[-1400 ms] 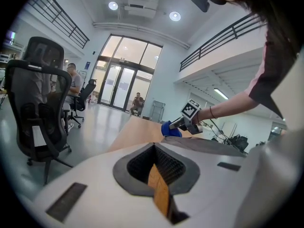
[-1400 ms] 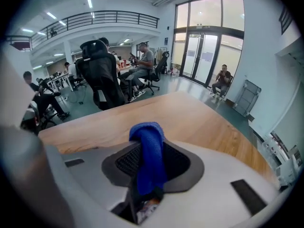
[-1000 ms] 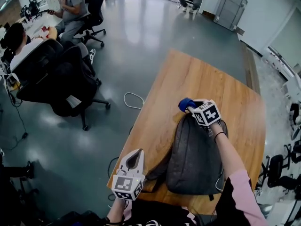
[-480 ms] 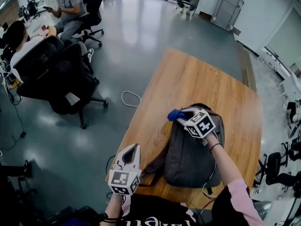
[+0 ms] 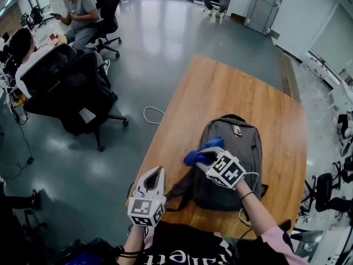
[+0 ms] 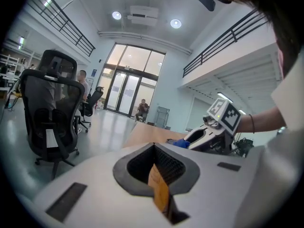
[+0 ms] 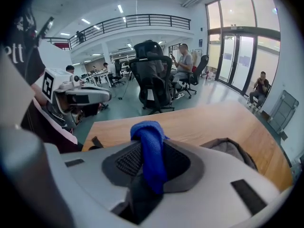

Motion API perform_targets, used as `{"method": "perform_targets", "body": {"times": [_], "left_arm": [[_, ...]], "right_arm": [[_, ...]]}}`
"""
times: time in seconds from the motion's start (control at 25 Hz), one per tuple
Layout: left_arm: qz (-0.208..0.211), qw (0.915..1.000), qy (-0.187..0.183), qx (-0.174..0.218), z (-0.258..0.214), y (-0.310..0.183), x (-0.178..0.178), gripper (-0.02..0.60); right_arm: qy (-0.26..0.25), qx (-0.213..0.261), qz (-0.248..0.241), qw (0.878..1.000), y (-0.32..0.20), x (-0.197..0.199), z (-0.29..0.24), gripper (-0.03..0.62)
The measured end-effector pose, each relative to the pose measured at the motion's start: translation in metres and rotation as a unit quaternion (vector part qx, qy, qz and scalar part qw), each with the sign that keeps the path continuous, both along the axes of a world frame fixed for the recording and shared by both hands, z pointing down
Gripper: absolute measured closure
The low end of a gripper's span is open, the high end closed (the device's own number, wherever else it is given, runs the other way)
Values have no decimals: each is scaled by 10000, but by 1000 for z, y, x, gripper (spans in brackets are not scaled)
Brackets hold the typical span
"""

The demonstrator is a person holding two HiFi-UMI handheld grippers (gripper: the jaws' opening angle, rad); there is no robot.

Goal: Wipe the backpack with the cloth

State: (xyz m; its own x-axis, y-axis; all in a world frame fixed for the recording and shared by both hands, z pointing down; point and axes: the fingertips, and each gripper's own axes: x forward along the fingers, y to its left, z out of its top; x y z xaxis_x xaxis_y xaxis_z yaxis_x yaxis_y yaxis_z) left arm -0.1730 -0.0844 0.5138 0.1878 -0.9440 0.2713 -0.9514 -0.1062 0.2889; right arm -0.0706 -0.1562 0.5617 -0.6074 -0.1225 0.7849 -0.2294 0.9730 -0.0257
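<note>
Backpack (image 5: 234,164) lay flat on the wood table (image 5: 231,87), near the edge by the person; it was grey, and its top end pointed away from the person; a small patch (image 5: 236,130) showed near that top end.

Far to the left, people sat at desks; a big black chair (image 5: 71,90) stood on the grey floor; a white cable (image 5: 154,115) lay in a loop on the floor, just beside the table's left edge.

The left gripper (image 5: 157,174) was at the near left edge of the table, beside the backpack and not touching it; its jaws were pressed together, with nothing held between them; its cube with black and white squares faced up.

A dark strap (image 5: 179,189) of the backpack stuck out to the left, between the left gripper and the bag.

Next came the blue cloth (image 5: 199,154); it poked out past the tip of the right gripper (image 5: 207,153) and sat at the left side of the backpack, about halfway along; I could not tell how hard it pressed on the bag.

The right gripper had its jaws clamped on the cloth; the cloth hung folded over between them; the gripper's body was above the backpack; the person's arm reached in from the lower right.
</note>
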Motion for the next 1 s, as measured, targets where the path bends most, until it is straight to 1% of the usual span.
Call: {"method": "perform_targets", "body": {"times": [0.16, 0.24, 0.44, 0.64, 0.84, 1.0], "left_arm": [[-36, 10000, -54, -10, -1, 11, 2, 583], [-47, 10000, -86, -9, -2, 15, 0, 583], [-42, 9999, -149, 12, -6, 23, 1, 583], [46, 9998, -218, 6, -8, 28, 9, 583], [166, 9995, -276, 26, -10, 27, 19, 583], [247, 9991, -335, 16, -12, 27, 27, 583]], "right_arm": [[-56, 250, -54, 9997, 34, 3, -5, 477], [-99, 261, -48, 9996, 51, 1, -10, 477], [-565, -103, 298, 9979, 93, 3, -22, 477], [-896, -234, 554, 9942, 137, 8, -24, 477], [-1110, -596, 551, 9905, 180, 8, -30, 477], [-1282, -802, 559, 9869, 202, 10, -37, 477]]}}
